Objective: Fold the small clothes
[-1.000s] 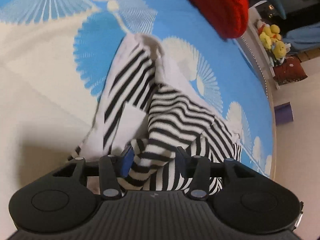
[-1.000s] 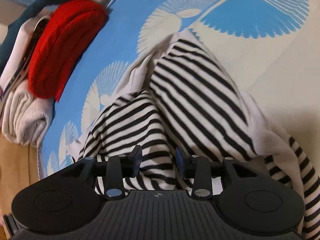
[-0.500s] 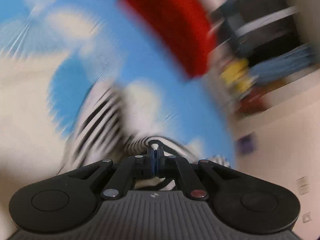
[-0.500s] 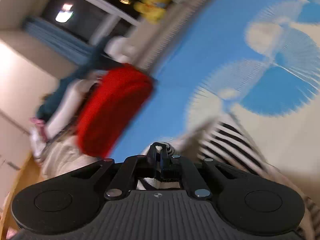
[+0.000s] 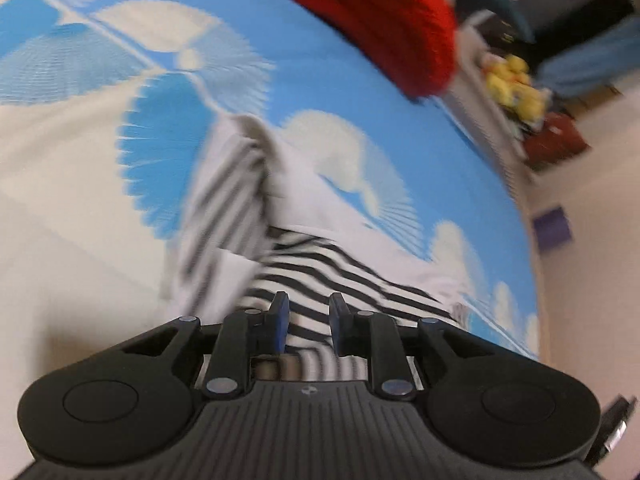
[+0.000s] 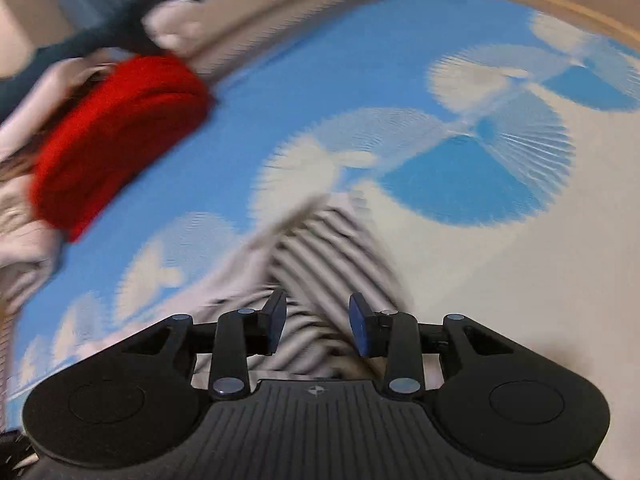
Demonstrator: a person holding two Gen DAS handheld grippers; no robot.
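Fingers on my left gripper [image 5: 308, 322] and right gripper [image 6: 316, 324] have just been opening, gripping nothing, above the black-and-white striped knit garment [image 5: 320, 264] crumpled between them. Blue-and-cream fan-patterned surface [image 6: 460, 280] lies bare ahead; red knit bundle [image 6: 120, 136] sits far-left.

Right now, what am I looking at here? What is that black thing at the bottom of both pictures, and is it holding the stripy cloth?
No robot: a person carries a two-finger tool in each hand, with a camera on each looking along the fingers. The black shape is the tool itself. One picture comes from the left gripper, the other from the right gripper. Below lies a black-and-white striped garment, crumpled on a blue-and-cream patterned cover, with a red knitted item further off. Both pairs of jaws have just been opening; the stripes show in the gaps between them, the pads seem clear of the cloth, so nothing looks held. Both pictures are blurred.
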